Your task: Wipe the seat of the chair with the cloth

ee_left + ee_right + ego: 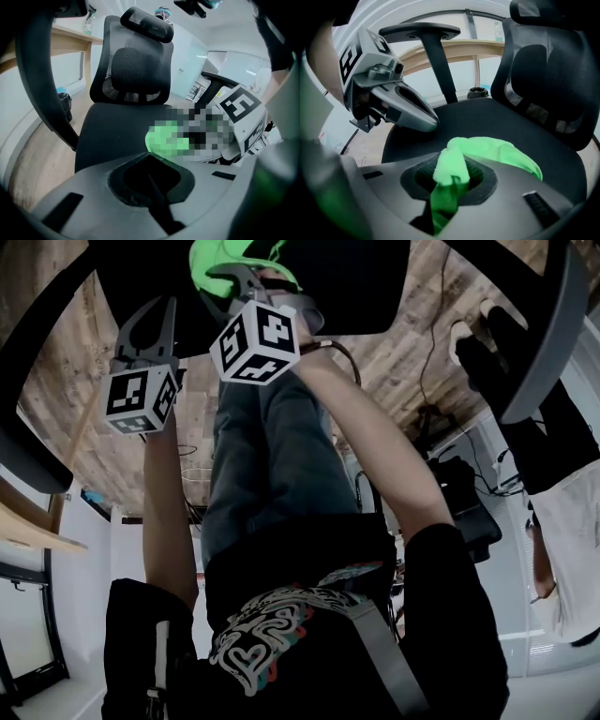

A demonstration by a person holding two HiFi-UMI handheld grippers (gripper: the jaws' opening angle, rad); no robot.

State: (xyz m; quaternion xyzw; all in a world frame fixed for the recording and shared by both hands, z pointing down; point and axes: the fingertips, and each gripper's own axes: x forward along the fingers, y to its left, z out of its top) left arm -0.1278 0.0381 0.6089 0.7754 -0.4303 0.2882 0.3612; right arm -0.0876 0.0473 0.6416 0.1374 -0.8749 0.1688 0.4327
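Observation:
The black chair seat (487,117) lies under both grippers. My right gripper (450,180) is shut on a bright green cloth (497,150), which drapes forward onto the seat. In the head view the cloth (234,259) shows at the top, beyond the right gripper (239,279). My left gripper (433,123) hovers just above the seat's left part, its jaws closed to a point with nothing in them. The left gripper view shows the seat (117,131) and the cloth (161,138) just ahead of its own jaws (146,157).
The mesh backrest (129,70) and headrest (147,23) rise behind the seat. An armrest (419,32) stands on a post, and curved armrests (548,324) flank the seat. A wooden desk (70,40), a dark bin (63,101) and another person's legs (553,446) are nearby.

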